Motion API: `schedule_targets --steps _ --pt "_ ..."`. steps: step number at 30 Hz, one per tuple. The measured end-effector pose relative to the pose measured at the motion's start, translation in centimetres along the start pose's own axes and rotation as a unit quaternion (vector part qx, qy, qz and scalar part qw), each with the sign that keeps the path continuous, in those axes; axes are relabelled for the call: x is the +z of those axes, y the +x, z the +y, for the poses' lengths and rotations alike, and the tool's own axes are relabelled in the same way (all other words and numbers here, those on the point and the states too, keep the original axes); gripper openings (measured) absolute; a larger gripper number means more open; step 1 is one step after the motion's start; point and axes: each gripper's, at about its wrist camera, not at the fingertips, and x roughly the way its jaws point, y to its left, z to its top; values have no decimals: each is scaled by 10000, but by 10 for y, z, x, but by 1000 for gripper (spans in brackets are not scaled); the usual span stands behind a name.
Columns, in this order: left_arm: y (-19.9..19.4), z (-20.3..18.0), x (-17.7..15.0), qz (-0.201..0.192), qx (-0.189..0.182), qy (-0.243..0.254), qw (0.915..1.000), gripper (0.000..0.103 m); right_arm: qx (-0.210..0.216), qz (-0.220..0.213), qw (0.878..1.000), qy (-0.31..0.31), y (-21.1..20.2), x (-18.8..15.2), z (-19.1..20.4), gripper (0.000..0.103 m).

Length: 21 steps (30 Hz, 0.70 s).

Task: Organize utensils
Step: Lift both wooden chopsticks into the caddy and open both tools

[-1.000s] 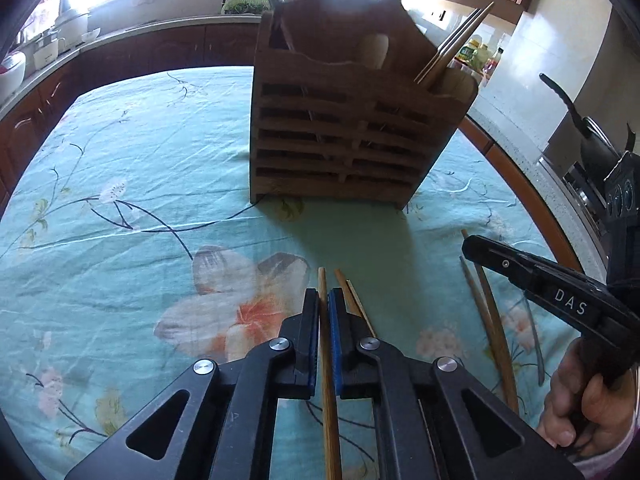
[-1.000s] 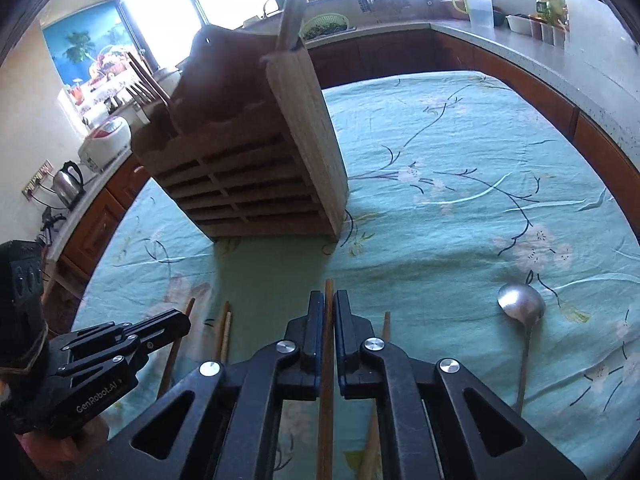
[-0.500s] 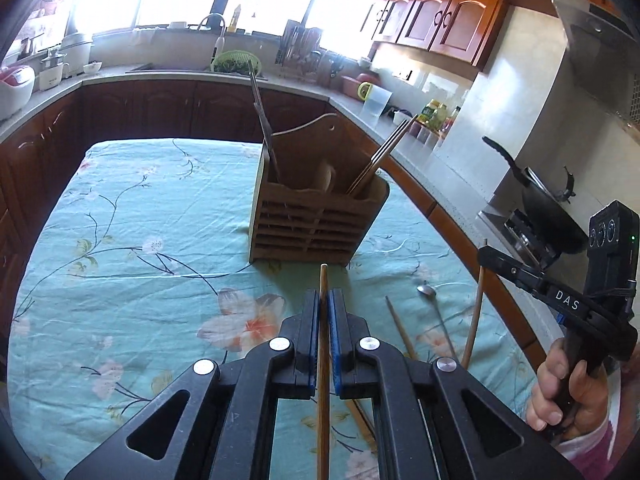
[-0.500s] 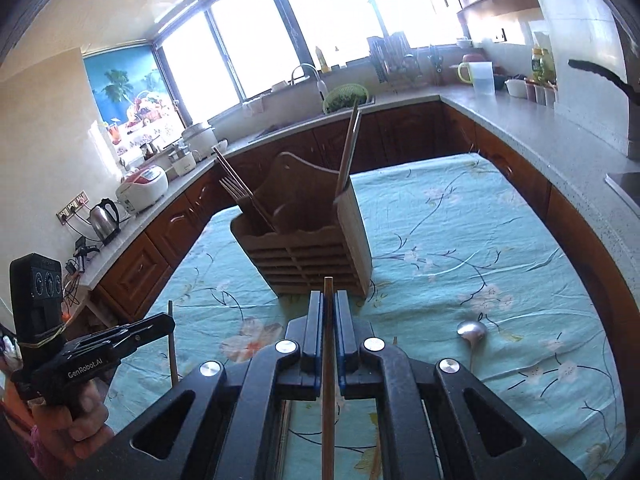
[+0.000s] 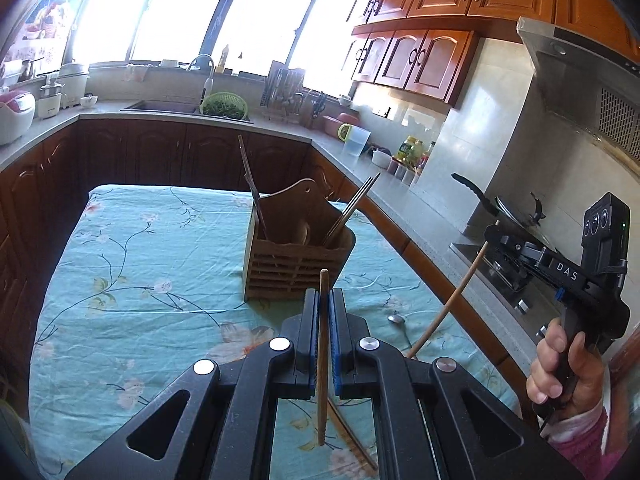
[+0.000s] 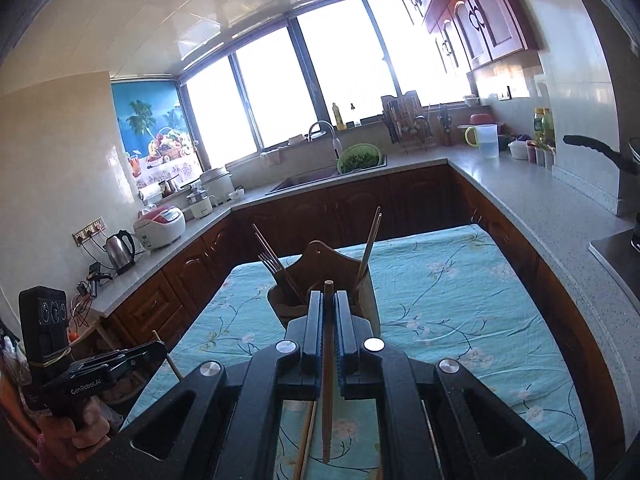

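Both tools have risen off the tablecloth [image 5: 132,264] since a second ago, each carrying one chopstick. My left gripper [image 5: 323,304] is clamped on a chopstick [image 5: 322,360]; my right gripper [image 6: 329,304] is likewise closed on its chopstick [image 6: 328,380]. The wooden holder [image 5: 294,264], formerly close ahead, now stands farther ahead and below both tools. I judge the pick-up done and insertion pending. More chopsticks [image 5: 352,440] and a spoon [image 5: 397,320] lie on the cloth beneath, partly hidden by the tool bodies. The holder's compartments are not discernible.
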Motion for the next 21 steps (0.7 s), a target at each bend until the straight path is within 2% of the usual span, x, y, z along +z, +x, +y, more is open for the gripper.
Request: schedule_targets --steps 10,21 --pt "-1 0 17 -291 4 27 9996 3 22 -179 9998 -19 6 18 3 5" --pt "0 2 78 -1144 112 216 9931 3 -44 -706 9974 -128 25 75 9 5"
